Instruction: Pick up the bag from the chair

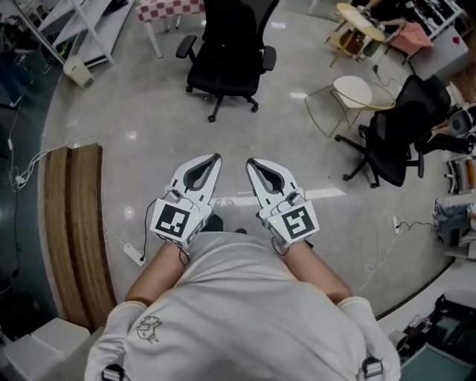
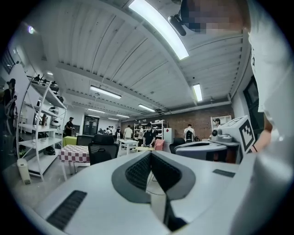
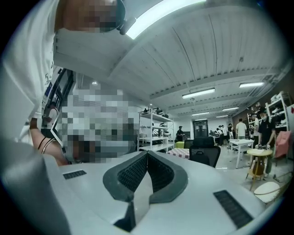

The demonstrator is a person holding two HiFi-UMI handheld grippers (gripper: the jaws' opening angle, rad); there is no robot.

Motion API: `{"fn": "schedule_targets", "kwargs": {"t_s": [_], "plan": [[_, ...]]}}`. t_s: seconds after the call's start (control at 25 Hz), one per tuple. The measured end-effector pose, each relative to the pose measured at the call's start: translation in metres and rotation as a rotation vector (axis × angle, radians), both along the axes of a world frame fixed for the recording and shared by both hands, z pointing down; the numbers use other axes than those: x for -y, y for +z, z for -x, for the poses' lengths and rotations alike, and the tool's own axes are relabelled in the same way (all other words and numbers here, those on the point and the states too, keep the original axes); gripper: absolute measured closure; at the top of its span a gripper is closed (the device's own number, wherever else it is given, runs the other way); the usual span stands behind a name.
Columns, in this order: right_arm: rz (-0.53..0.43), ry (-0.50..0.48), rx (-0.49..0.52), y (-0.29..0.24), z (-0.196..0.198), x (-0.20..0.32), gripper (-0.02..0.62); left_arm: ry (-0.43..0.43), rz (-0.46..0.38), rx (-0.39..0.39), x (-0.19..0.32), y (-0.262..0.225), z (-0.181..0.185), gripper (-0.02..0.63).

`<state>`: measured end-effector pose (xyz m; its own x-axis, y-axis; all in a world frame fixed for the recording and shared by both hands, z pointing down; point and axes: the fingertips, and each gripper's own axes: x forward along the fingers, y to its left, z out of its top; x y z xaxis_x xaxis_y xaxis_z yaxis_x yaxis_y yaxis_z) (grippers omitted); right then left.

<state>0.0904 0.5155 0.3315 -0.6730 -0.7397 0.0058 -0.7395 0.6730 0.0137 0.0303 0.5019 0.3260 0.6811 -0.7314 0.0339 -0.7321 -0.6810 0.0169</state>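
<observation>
Right gripper view, bag (image 3: 198, 155) far beyond hand-held gripper (image 3: 147, 153)

no readable text anywhere tbh. the left gripper (image 1: 214, 161) and right gripper (image 1: 252, 162) only carry square marker patterns.

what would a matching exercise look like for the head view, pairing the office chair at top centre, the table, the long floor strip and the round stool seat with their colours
Things:
1. office chair at top centre
2. table at the top edge
3. long strip on the floor at left
4. round stool seat at upper right

Colours:
a. white
b. wood brown
c. black
d. red-and-white checks

Pairs: 1-c, 2-d, 3-b, 4-a
</observation>
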Motion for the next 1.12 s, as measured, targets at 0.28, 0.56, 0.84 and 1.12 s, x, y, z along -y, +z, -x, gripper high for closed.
{"fn": "schedule_targets", "kwargs": {"t_s": [0.28, 0.56, 0.84, 1.12], "plan": [[0.037, -0.047, 0.001, 0.009, 0.052, 0.068, 0.563, 0.042, 0.014, -0.044, 0.066, -0.005, 0.044, 0.595], [0.046, -0.108, -0.028, -0.002, 0.104, 0.122, 0.563, 0.072, 0.0, -0.024, 0.125, -0.022, 0.101, 0.595], [0.073, -0.096, -0.036, 0.003, 0.122, 0.162, 0.563, 0.064, 0.054, -0.087, 0.16, -0.02, 0.138, 0.595], [0.099, -0.119, -0.093, 0.023, 0.11, 0.206, 0.564, 0.002, 0.062, -0.083, 0.199, -0.012, 0.147, 0.595]]}}
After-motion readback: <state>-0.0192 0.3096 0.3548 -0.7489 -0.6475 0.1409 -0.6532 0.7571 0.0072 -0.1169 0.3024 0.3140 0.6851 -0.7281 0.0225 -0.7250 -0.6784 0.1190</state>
